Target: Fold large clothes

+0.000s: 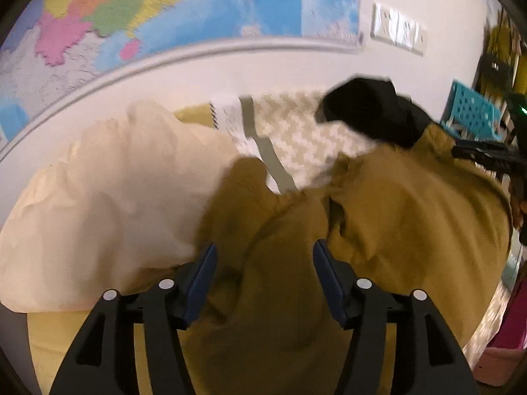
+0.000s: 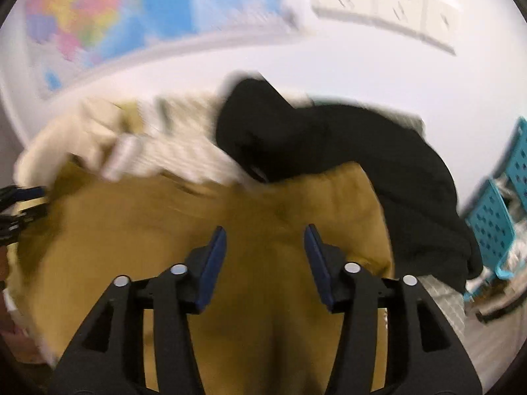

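Note:
A mustard-brown garment [image 1: 395,217] lies crumpled across a pile of clothes; it also fills the middle of the right wrist view [image 2: 230,230]. My left gripper [image 1: 265,250] is open just above its folds, holding nothing. My right gripper [image 2: 265,235] is open over the same garment, holding nothing. The right gripper shows as a dark shape at the right edge of the left wrist view [image 1: 487,154]. The left gripper shows at the left edge of the right wrist view [image 2: 19,207].
A cream garment [image 1: 115,197] lies left of the brown one. A black garment [image 1: 369,112] [image 2: 329,151] lies behind it, on a beige-and-white patterned cloth [image 1: 296,135]. Wall map [image 1: 164,10], sockets [image 2: 382,6] and a teal perforated basket [image 2: 494,220] lie beyond.

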A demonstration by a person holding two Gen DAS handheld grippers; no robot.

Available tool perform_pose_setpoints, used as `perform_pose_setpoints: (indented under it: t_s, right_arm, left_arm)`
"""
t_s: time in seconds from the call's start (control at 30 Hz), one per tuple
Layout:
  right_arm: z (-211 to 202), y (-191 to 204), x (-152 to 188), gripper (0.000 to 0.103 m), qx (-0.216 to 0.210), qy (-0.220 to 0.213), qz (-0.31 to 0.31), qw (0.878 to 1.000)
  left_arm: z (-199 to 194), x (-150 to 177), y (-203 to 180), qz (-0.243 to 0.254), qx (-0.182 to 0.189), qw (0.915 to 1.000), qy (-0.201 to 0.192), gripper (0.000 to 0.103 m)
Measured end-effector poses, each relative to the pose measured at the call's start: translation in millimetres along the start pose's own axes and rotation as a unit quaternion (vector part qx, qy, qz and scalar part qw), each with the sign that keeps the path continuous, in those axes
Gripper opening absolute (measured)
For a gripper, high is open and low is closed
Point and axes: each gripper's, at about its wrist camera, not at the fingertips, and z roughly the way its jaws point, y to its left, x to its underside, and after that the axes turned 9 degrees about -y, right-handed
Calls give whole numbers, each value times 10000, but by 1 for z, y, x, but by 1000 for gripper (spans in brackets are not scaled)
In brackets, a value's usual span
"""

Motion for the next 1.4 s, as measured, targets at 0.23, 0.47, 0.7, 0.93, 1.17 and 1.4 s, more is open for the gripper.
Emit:
perform_pose_setpoints:
  t_s: [0.23,0.47,0.7,0.93,1.17,1.4]
  right_arm:
    - [13,86,-13,61,-1358,66,-575,9890]
    - [31,145,-12,56,-1899,279,-968,9766]
    - [48,178,-27,55,-2162,297,-1155,9690]
    - [112,202,-7,54,-1926,1079,-1259,9672]
    - [59,161,-19,64,-2029,466,-619,9761]
    - [-54,34,16,75,-626,-257,84,9977]
  left_arm:
    - [25,-11,0,627,-764,9948,236,60]
    - [34,-21,24,308,-1224,9919,153,2]
    - [8,-22,46,56,-1295,9916,0,4]
    - [-27,-16,14,385,-527,9969,-440,55]
    - [-19,-1,-17,680,-188,9972,-256,61]
    - [-21,27,-19,516,181,9985,-61,72]
